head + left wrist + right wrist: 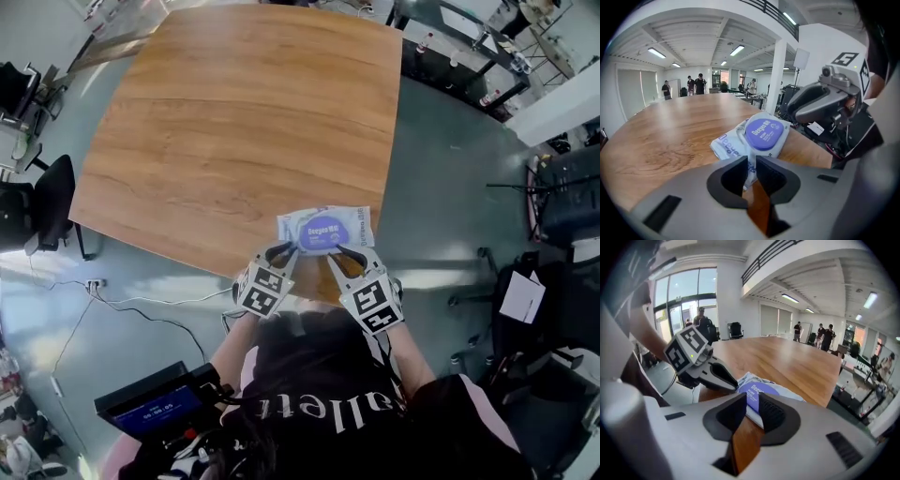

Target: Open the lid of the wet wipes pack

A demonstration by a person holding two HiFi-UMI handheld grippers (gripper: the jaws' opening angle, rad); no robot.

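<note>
The left gripper (751,171) has its tongs closed to a narrow slit on the near left edge of the wet wipes pack (292,225). The right gripper (752,409) has its tongs clamped on the near right edge of the pack, at the rim of the purple lid (323,232). The pack lies flat on the table (234,122), just inside the near edge, with the lid facing up and shut. Beyond the pack, the wood-grain tabletop extends away. Past its far end stand several people (696,85).
</note>
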